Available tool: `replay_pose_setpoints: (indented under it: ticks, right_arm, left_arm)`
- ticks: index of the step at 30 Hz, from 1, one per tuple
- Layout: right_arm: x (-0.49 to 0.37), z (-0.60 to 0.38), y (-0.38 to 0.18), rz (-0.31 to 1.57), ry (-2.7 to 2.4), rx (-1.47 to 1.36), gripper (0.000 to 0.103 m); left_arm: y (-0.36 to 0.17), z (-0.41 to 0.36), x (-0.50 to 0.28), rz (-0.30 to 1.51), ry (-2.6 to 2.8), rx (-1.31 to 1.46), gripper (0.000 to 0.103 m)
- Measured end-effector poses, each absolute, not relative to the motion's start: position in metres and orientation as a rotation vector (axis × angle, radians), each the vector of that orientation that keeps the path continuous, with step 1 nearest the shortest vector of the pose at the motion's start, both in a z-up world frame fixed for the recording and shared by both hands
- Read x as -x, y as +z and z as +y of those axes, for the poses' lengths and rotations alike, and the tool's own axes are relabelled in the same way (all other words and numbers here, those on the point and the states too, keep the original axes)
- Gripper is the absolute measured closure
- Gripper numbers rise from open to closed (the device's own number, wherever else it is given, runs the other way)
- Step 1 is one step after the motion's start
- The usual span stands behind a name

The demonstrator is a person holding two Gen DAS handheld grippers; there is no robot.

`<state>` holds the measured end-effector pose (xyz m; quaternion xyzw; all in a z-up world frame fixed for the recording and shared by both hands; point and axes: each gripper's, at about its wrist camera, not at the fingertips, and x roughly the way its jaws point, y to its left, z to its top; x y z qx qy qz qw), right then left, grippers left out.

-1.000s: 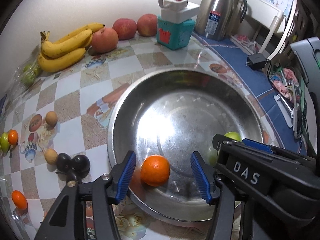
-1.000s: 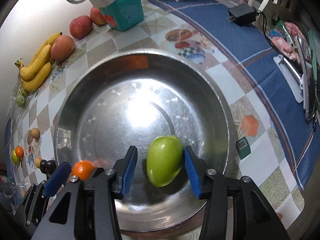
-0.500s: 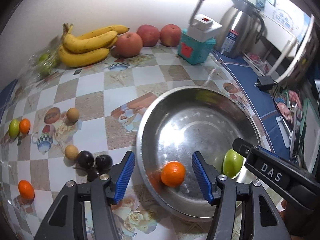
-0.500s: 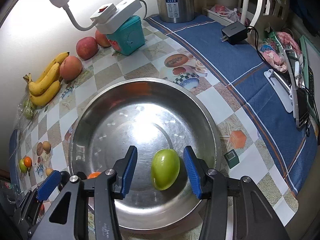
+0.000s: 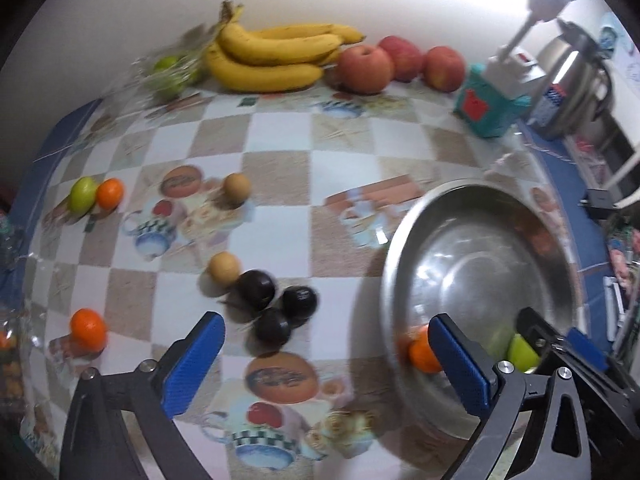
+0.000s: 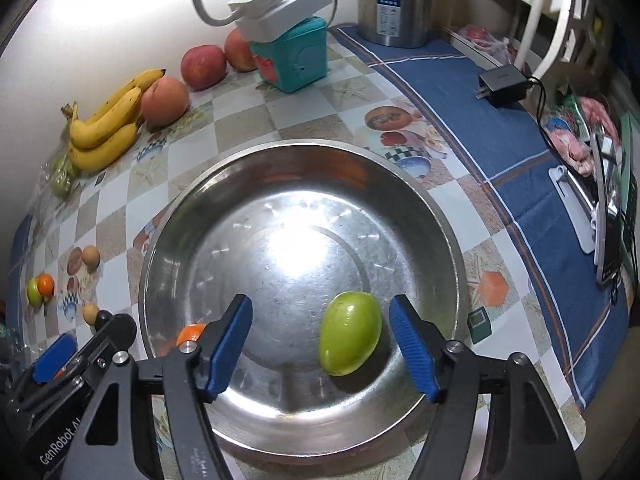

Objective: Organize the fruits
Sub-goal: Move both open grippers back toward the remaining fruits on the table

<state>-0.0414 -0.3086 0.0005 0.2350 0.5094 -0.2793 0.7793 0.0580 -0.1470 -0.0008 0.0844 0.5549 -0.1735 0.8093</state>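
Observation:
A steel bowl [image 6: 168,240] [image 5: 400,248] holds a green mango [image 6: 349,333] [image 5: 522,354] and a tangerine [image 5: 423,354] [image 6: 191,333]. My right gripper [image 6: 322,346] hangs over the bowl, its jaws opening; the mango lies between them nearer the right pad, untouched. My left gripper [image 5: 324,360] is over the tablecloth left of the bowl, jaws opening wide with nothing between them. Just beyond it lie three dark plums [image 5: 276,304]. Farther out are two brown fruits [image 5: 224,267], a tangerine [image 5: 88,327], and a green fruit beside a tangerine [image 5: 109,193].
Bananas [image 5: 272,56] [image 6: 104,124] and three apples [image 5: 366,68] [image 6: 164,96] line the back wall, with bagged green fruit [image 5: 172,74] to their left. A teal box with a white lamp [image 6: 292,52], a steel kettle [image 6: 394,0] and a charger [image 6: 502,84] stand at the back right.
Both grippers opened wider. The left one swung left, away from the tangerine in the bowl, and now faces the plums. The right one rose slightly; the mango stays in the bowl.

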Motion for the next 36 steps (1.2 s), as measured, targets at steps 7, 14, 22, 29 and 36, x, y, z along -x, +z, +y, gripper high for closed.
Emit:
replay_pose_setpoints:
  ticks: [7, 14, 22, 29, 36]
  right_arm:
    - [0.041, -0.308, -0.001, 1.105, -0.603, -0.49, 0.021]
    - [0.041, -0.309, -0.002, 1.108, -0.61, -0.496, 0.021]
    - [0.041, -0.309, -0.004, 1.106, -0.62, -0.492, 0.002]
    - [0.041, -0.309, -0.003, 1.101, -0.628, -0.488, 0.002]
    - [0.039, -0.307, -0.004, 1.105, -0.623, -0.469, 0.002]
  left_arm:
    - [-0.005, -0.14, -0.063, 1.207, -0.326, -0.175, 0.0]
    - [-0.009, -0.138, -0.065, 1.218, -0.303, -0.177, 0.0]
    - [-0.01, -0.132, -0.065, 1.172, -0.254, -0.212, 0.0]
    - [-0.009, -0.129, -0.066, 1.16, -0.235, -0.22, 0.0]
    - [-0.007, -0.13, -0.065, 1.168, -0.261, -0.217, 0.0]
